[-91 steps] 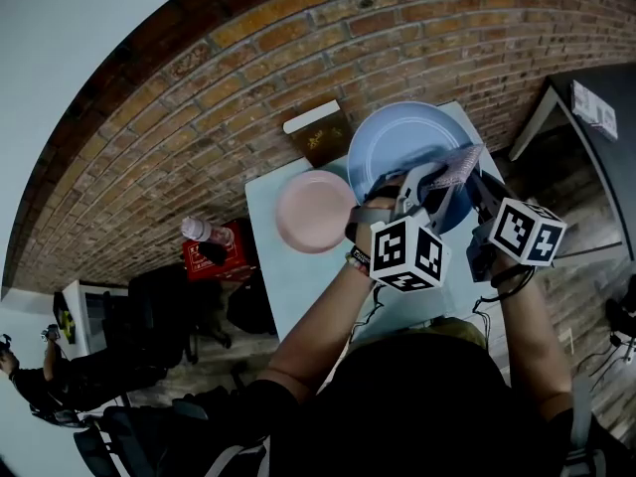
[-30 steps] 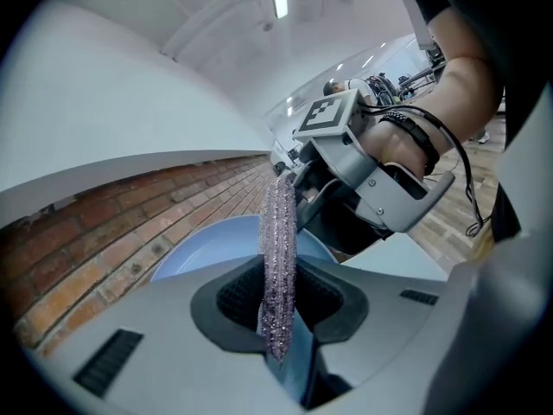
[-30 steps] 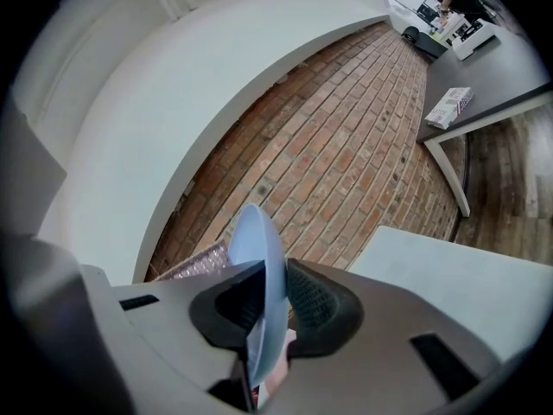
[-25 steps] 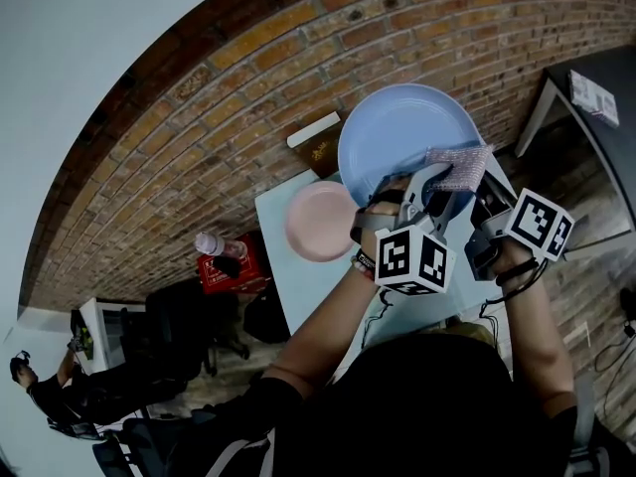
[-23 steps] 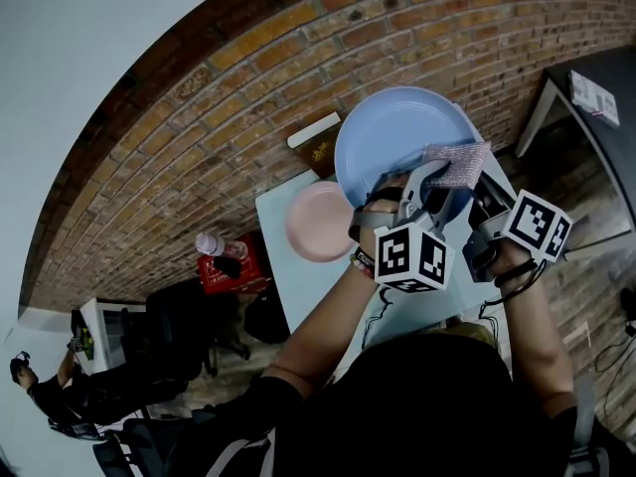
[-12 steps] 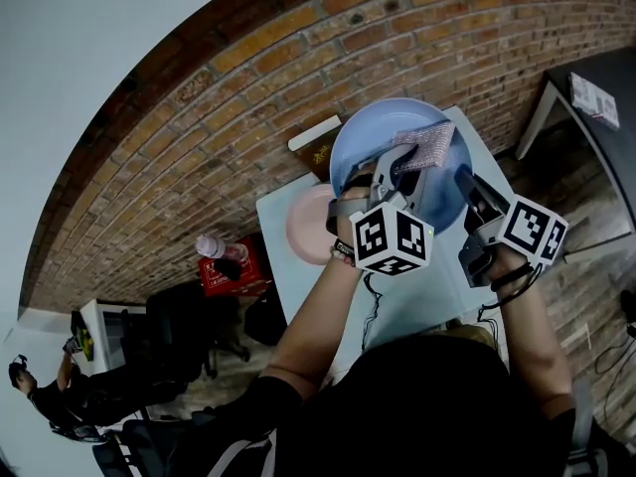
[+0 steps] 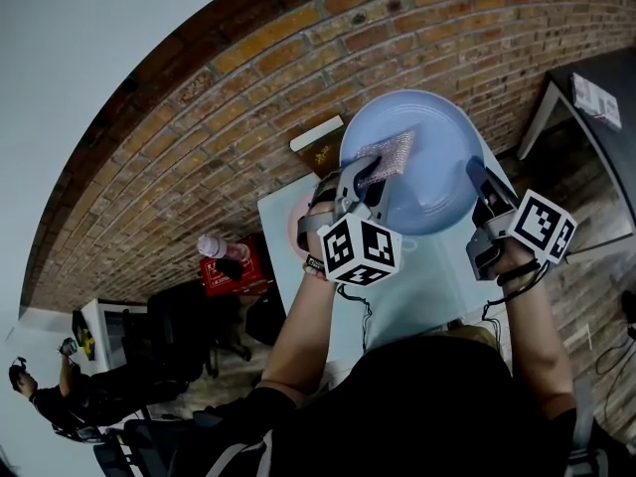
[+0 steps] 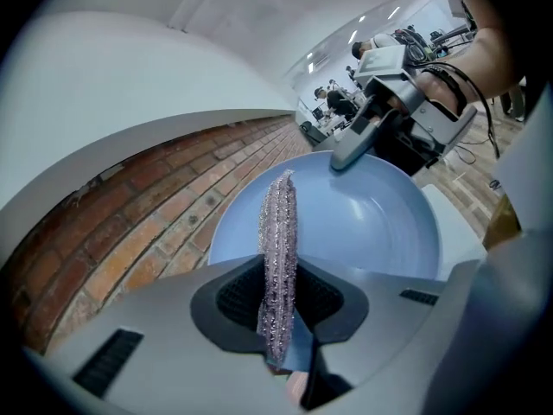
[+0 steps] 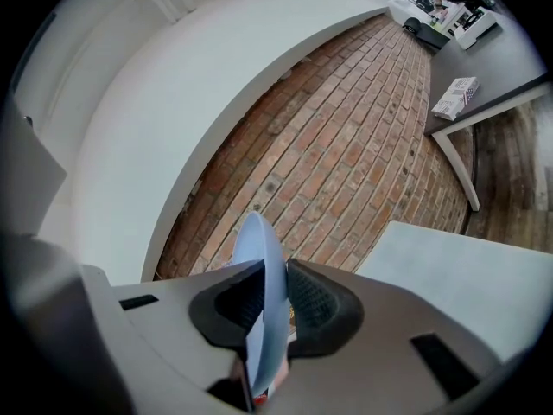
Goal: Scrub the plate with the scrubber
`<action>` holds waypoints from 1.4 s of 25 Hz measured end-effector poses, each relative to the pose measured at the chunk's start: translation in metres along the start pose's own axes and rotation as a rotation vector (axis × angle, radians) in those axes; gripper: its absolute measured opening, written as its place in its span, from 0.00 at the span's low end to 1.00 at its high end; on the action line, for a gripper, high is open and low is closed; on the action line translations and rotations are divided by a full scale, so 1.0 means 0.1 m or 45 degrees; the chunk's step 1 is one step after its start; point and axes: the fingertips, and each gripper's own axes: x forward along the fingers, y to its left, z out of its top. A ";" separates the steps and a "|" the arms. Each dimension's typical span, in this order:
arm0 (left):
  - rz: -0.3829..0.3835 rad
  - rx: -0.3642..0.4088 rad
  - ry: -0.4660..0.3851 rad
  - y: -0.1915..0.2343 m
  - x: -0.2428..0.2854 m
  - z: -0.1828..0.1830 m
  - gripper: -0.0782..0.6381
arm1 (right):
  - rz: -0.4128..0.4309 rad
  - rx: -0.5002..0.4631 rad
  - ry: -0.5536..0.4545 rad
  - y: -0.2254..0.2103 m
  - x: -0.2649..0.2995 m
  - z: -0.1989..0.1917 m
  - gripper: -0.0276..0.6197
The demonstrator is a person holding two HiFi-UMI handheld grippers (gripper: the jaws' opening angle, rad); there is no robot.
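Observation:
A large light-blue plate [image 7: 432, 167] is held up tilted over the table, and my right gripper [image 7: 479, 182] is shut on its right rim. In the right gripper view the plate [image 9: 262, 249] stands edge-on between the pads of that gripper [image 9: 270, 305]. My left gripper [image 7: 363, 179] is shut on a pinkish glittery scrubber [image 7: 386, 153], which lies against the plate's left part. The left gripper view shows the scrubber [image 8: 278, 249] upright in my left gripper [image 8: 278, 305], with the plate's hollow [image 8: 371, 223] behind it and the right gripper [image 8: 363, 141] on the far rim.
A pink plate [image 7: 296, 229] lies on the pale table [image 7: 437, 276] under my left hand. A brown book [image 7: 320, 145] leans at the brick wall. A red crate with a bottle [image 7: 227, 261] sits on the floor at left. A dark desk [image 7: 596, 97] stands at right.
My left gripper has carried the scrubber leftward across the plate, from its right rim to its left part. The right gripper and the plate have stayed nearly still.

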 end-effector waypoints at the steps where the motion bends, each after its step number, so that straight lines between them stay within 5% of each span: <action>1: -0.015 0.009 0.005 -0.05 -0.03 -0.02 0.22 | 0.001 0.014 -0.011 0.00 0.00 0.02 0.16; 17: -0.305 0.069 -0.164 -0.78 -0.24 0.36 0.22 | -0.004 0.045 -0.041 0.03 0.09 0.04 0.16; 35: -0.305 -0.172 -0.377 -0.48 -0.25 0.76 0.22 | -0.053 -0.017 -0.039 -0.05 0.03 -0.01 0.15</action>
